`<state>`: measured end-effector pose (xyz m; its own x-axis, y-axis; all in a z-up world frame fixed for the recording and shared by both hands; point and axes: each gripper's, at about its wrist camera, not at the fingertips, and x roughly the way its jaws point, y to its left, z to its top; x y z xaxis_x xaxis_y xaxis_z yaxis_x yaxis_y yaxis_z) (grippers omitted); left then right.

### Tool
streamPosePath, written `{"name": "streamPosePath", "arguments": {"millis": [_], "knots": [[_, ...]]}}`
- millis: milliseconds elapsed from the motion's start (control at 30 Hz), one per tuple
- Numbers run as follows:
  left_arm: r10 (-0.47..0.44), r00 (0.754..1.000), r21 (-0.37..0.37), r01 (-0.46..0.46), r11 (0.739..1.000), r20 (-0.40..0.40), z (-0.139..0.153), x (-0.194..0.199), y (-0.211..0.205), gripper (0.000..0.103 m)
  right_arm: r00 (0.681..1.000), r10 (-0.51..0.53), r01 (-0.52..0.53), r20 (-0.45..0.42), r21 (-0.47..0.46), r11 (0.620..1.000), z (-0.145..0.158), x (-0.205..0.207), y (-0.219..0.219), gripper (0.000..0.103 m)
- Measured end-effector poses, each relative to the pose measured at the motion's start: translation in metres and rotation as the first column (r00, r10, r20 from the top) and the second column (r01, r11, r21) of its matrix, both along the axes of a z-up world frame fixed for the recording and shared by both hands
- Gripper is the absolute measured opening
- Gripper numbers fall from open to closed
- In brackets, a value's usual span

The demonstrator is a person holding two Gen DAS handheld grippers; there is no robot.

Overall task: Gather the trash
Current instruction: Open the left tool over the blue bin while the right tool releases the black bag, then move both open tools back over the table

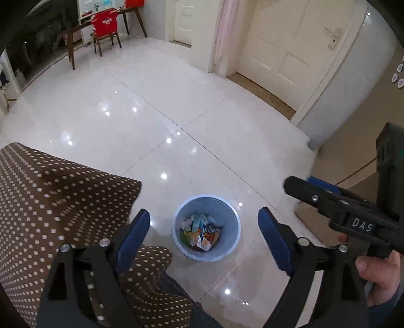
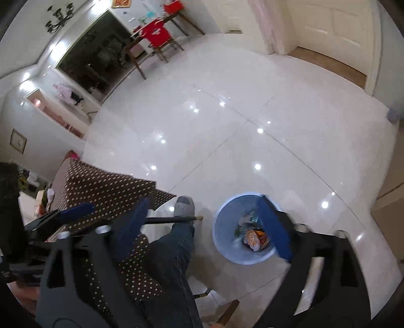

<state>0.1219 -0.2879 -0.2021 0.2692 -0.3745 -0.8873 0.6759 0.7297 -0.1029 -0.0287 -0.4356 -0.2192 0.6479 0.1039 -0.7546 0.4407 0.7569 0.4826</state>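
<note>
A light blue trash bin [image 1: 206, 228] stands on the white tiled floor, holding several crumpled wrappers [image 1: 200, 230]. My left gripper [image 1: 204, 228] is open and empty, held high above the bin, its blue pads on either side of it. The bin also shows in the right wrist view [image 2: 227, 242], with wrappers [image 2: 253, 234] inside. My right gripper [image 2: 204, 224] is open and empty above the bin, its right pad [image 2: 275, 227] in front of the rim. The right gripper shows at the right edge of the left wrist view [image 1: 300, 185].
A table under a brown polka-dot cloth [image 1: 58, 201] is at the left, beside the bin. The person's jeans leg and grey sock [image 2: 184, 205] are between table and bin. A chair with a red cover [image 1: 106, 21] and a white door [image 1: 290, 43] are far off.
</note>
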Motion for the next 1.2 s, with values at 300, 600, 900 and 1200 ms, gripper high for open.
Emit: {"name": "streamPosePath", "arguments": {"millis": [300, 600, 900, 1200], "knots": [[0.033, 0.996, -0.058, -0.028, 0.998, 0.082, 0.042, -0.013, 0.026, 0.091, 0.999, -0.048, 0.047, -0.005, -0.059, 0.997, 0.017, 0.001, 0.004, 0.097], [0.067, 0.989, -0.119, -0.051, 0.992, 0.134, 0.073, -0.013, 0.057, 0.092, 1.000, 0.004, -0.002, 0.018, -0.104, 0.995, 0.045, 0.023, 0.038, 0.097], [0.156, 0.976, -0.185, -0.127, 0.975, 0.154, 0.095, -0.003, 0.113, 0.092, 0.995, 0.076, -0.066, 0.058, -0.153, 0.986, 0.078, 0.053, 0.087, 0.097], [0.314, 0.935, -0.233, -0.272, 0.934, 0.168, 0.106, 0.011, 0.199, 0.092, 0.972, 0.212, -0.189, 0.097, -0.203, 0.961, 0.112, 0.095, 0.154, 0.097]]}}
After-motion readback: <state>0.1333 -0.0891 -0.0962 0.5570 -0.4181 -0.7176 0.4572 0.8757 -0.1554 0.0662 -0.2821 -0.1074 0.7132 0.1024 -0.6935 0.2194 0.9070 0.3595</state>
